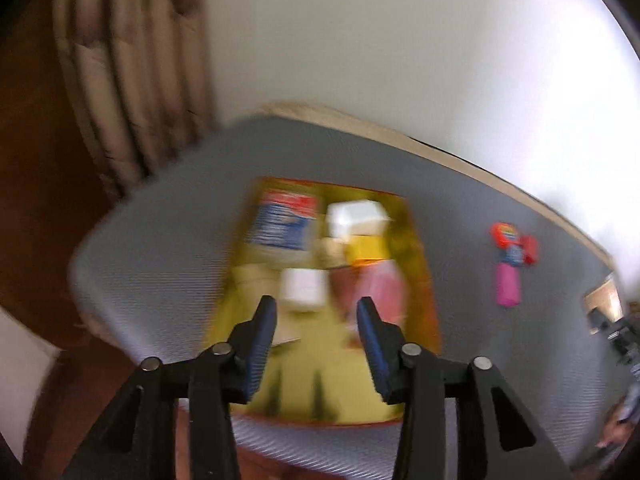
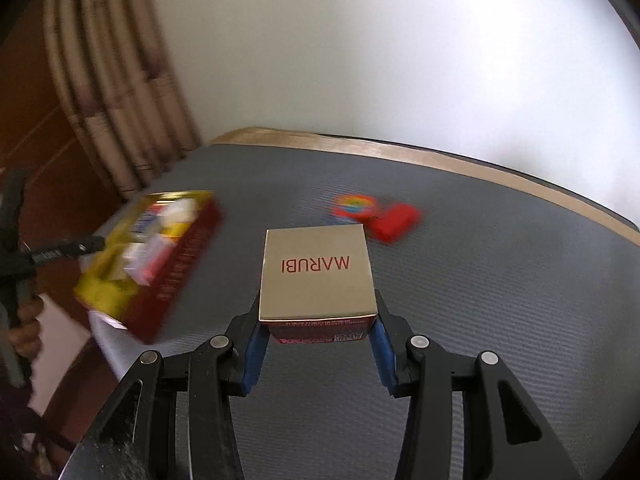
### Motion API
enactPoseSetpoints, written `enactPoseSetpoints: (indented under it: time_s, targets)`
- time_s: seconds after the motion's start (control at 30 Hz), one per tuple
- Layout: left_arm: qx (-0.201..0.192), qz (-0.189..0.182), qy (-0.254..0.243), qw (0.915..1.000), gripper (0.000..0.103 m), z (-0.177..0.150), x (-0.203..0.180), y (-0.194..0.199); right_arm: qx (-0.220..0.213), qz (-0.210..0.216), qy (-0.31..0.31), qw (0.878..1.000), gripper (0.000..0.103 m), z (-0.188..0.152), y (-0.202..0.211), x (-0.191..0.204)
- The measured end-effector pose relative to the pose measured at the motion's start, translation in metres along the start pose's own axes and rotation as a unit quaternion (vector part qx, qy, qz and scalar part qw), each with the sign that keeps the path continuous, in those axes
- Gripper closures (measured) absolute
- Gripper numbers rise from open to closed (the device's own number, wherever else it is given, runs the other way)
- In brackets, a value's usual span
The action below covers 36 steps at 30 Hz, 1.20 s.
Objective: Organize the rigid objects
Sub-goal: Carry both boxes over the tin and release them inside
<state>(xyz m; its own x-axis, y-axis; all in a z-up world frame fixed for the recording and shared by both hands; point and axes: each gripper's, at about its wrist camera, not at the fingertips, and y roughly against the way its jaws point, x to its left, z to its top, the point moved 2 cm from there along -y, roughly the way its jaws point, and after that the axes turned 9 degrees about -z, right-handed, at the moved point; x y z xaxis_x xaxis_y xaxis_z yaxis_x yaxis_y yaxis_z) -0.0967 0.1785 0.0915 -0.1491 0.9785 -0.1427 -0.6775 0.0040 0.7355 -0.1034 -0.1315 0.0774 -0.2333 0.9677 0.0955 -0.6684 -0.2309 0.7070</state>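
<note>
Right wrist view: my right gripper (image 2: 318, 318) has its jaws clamped on a gold square cardboard box printed MARUBI (image 2: 317, 274), lifted above the grey ribbed counter (image 2: 500, 300). Near the far edge lie a red blocky toy (image 2: 394, 220) and a round multicoloured thing (image 2: 354, 205), too blurred to name. At the left edge sits the yellow-lined red tray (image 2: 176, 268) holding small boxes, partly overhanging. Beyond it a hand (image 2: 26, 326) grips my left tool. Left wrist view: my left gripper (image 1: 317, 306) hangs over the tray with jaws apart, nothing between them. The counter's middle and right lie open. Motion blur smears the tray's contents.
</note>
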Motion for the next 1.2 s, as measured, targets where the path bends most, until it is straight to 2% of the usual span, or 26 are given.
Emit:
enactPoseSetpoints:
  time_s: [0.1,0.27,0.47,0.53,0.7,0.83,1.13,1.2]
  targets:
    - [-0.025,0.041,-0.002,0.9988,0.049,-0.017,0.014,0.016,0.005,0.07,0.018,0.997,0.06,0.013,0.001,0.046]
    - [-0.019,0.053,-0.004,0.9984,0.049,-0.031,0.035,0.018,0.045,0.172,0.043,0.983,0.06,0.026,-0.015,0.125]
    - [-0.021,0.045,0.007,0.9987,0.049,-0.034,0.047,0.02,0.104,0.208,0.074,0.97,0.06,0.026,-0.054,0.202]
    - [-0.014,0.043,0.02,0.9988,0.049,-0.034,0.054,0.019,0.124,0.209,0.082,0.967,0.06,0.023,-0.068,0.221]
    - [0.005,0.009,0.072,0.9974,0.049,-0.035,0.072,0.015,0.155,0.199,0.087,0.964,0.06,0.014,-0.093,0.25]
    - [0.013,0.003,0.069,0.9975,0.049,-0.036,0.071,0.012,0.175,0.185,0.093,0.963,0.059,0.006,-0.108,0.262]
    - [0.017,-0.008,0.072,0.9972,0.049,-0.034,0.072,0.013,0.179,0.133,0.11,0.969,0.058,0.004,-0.128,0.262]
    - [0.022,-0.007,0.075,0.9969,0.049,-0.035,0.073,0.011,0.178,0.132,0.113,0.969,0.054,0.004,-0.128,0.262]
